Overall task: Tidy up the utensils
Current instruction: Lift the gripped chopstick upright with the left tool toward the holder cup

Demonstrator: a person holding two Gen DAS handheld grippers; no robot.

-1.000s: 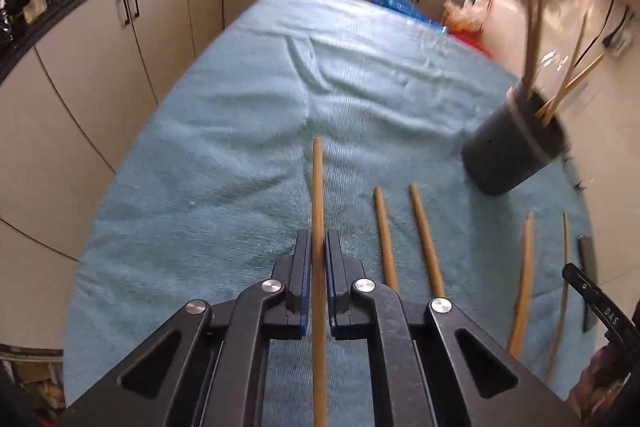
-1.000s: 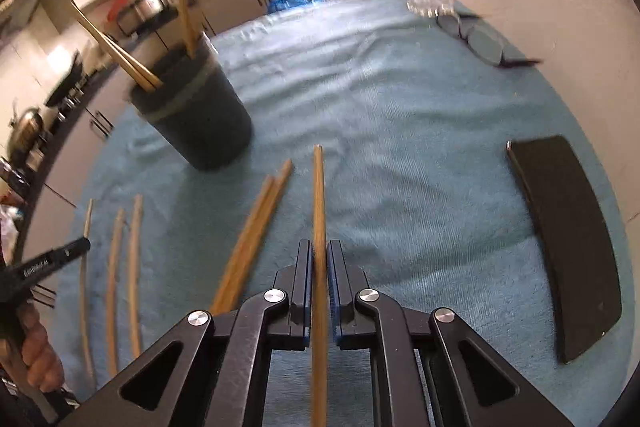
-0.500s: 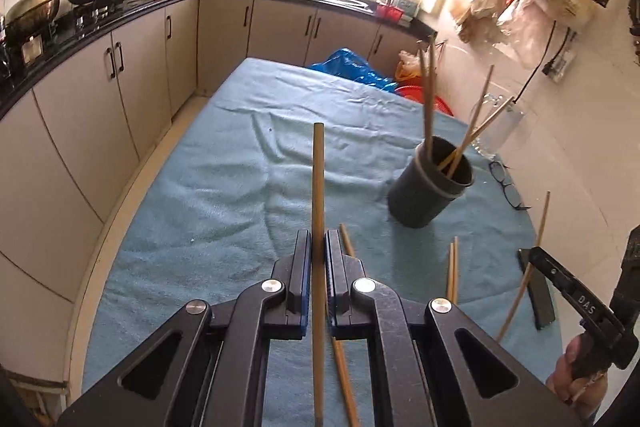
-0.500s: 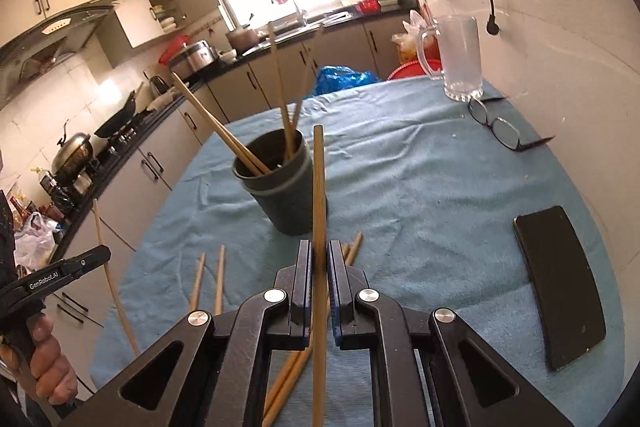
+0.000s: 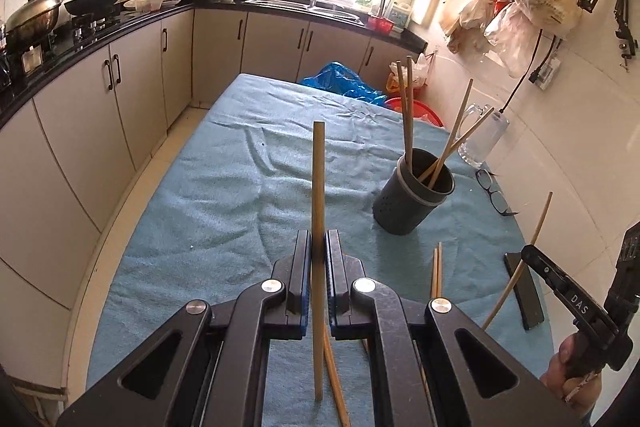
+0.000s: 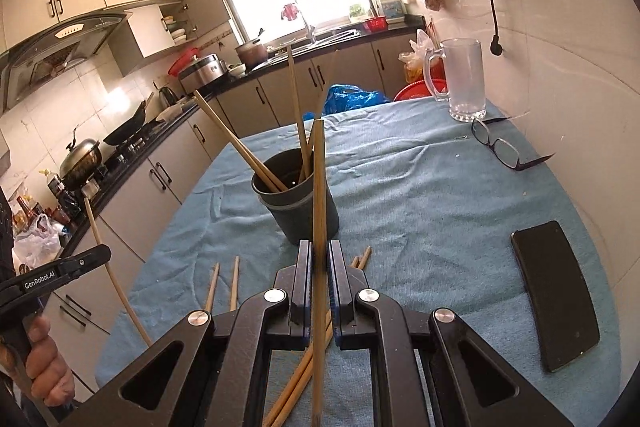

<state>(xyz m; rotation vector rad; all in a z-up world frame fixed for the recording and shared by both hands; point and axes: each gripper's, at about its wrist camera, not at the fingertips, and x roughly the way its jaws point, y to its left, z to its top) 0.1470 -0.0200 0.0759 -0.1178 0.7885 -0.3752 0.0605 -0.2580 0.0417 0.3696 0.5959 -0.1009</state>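
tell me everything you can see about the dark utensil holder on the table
The utensil holder is a dark grey, plastic-looking round cup with a paler band just under its rim and small drain holes low on its side. It stands upright on the blue towel, near the middle of the table. Four wooden chopsticks lean out of its open top at different angles. More chopsticks lie on the towel in front of it. Neither gripper touches it.

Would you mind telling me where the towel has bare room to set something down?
Free: the wide stretch of blue towel left of the dark holder, toward the cabinets, and the far end. Crowded: the near strip with loose chopsticks, and the wall side by glasses and phone.
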